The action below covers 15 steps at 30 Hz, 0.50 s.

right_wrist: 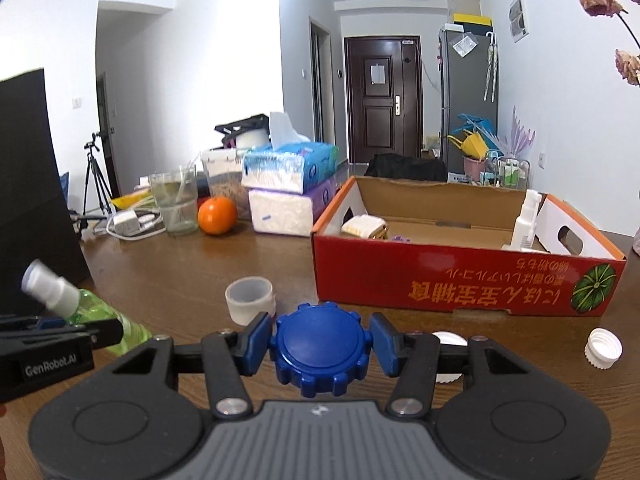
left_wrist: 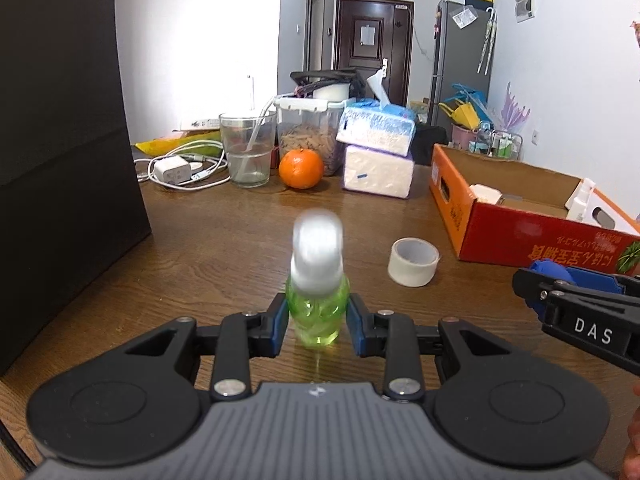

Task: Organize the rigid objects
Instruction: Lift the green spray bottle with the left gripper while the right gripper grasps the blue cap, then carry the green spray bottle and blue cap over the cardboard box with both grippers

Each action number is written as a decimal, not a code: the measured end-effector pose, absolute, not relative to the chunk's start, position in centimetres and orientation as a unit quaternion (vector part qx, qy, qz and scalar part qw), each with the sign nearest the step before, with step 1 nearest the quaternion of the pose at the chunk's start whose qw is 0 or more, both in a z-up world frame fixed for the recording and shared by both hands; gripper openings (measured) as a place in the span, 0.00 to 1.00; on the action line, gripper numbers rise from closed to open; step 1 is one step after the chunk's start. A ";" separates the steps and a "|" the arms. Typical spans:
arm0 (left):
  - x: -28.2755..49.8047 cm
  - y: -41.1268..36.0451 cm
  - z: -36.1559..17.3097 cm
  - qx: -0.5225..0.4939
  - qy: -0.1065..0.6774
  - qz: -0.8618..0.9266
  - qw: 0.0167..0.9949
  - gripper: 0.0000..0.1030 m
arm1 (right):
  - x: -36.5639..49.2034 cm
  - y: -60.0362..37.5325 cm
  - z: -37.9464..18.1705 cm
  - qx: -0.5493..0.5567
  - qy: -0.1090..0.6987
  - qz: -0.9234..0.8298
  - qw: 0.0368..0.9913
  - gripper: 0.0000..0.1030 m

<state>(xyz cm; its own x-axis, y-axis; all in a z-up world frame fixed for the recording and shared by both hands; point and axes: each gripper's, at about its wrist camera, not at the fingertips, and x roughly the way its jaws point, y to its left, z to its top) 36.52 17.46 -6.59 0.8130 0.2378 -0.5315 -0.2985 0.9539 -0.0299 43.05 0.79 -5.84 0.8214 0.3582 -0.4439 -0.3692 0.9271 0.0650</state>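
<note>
My left gripper (left_wrist: 318,308) is shut on a small green spray bottle (left_wrist: 318,322) with a white cap, held upright just over the brown table (left_wrist: 224,240). From the right wrist view the same bottle (right_wrist: 100,316) leans at the far left. My right gripper (right_wrist: 320,330) is shut on a round blue ridged lid (right_wrist: 322,348), with both blue pads against its rim. An open red cardboard box (right_wrist: 440,280) lies ahead on the right, holding a white spray bottle (right_wrist: 526,220) and a small white-and-gold item (right_wrist: 366,226).
A white tape roll (right_wrist: 250,300) stands between the grippers and the box. Two white caps (right_wrist: 604,348) lie at the right front. Behind are an orange (right_wrist: 217,215), a glass (right_wrist: 176,204), stacked tissue packs (right_wrist: 288,184) and a charger with cable (left_wrist: 176,170). A black box (left_wrist: 60,140) fills the left.
</note>
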 end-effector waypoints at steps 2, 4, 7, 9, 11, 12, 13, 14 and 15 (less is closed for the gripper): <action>36.6 17.1 -6.5 -0.056 0.270 0.140 0.951 0.31 | 43.0 0.4 -5.5 -0.006 0.226 0.191 0.955 0.51; 36.7 16.7 -6.4 -0.057 0.270 0.142 0.951 0.31 | 43.0 0.1 -5.3 -0.001 0.222 0.192 0.956 0.51; 36.8 16.4 -6.0 -0.058 0.267 0.145 0.951 0.31 | 43.0 -0.5 -4.9 0.003 0.215 0.190 0.958 0.51; 36.8 16.2 -5.6 -0.059 0.262 0.148 0.952 0.31 | 43.0 -1.0 -4.7 0.007 0.211 0.190 0.959 0.51; 36.9 16.0 -5.1 -0.059 0.257 0.150 0.953 0.31 | 43.0 -1.3 -4.5 0.010 0.207 0.190 0.960 0.51; 37.0 15.8 -4.9 -0.058 0.254 0.151 0.953 0.31 | 43.0 -1.6 -4.4 0.010 0.205 0.190 0.960 0.51; 36.9 15.6 -4.6 -0.057 0.251 0.151 0.954 0.31 | 43.0 -1.8 -4.2 0.012 0.203 0.190 0.961 0.51; 37.0 15.4 -4.4 -0.057 0.248 0.150 0.955 0.31 | 43.0 -2.0 -4.1 0.013 0.200 0.190 0.961 0.51; 37.1 15.2 -4.1 -0.057 0.244 0.149 0.957 0.31 | 43.1 -2.2 -4.1 0.014 0.198 0.189 0.962 0.51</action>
<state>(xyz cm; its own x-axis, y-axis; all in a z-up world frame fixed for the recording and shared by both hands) 37.10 15.15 -4.07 0.8368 0.2568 -0.4835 -0.3121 0.9494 -0.0359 43.07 -2.18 -4.07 0.8495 0.3700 -0.3761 -0.3588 0.9278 0.1021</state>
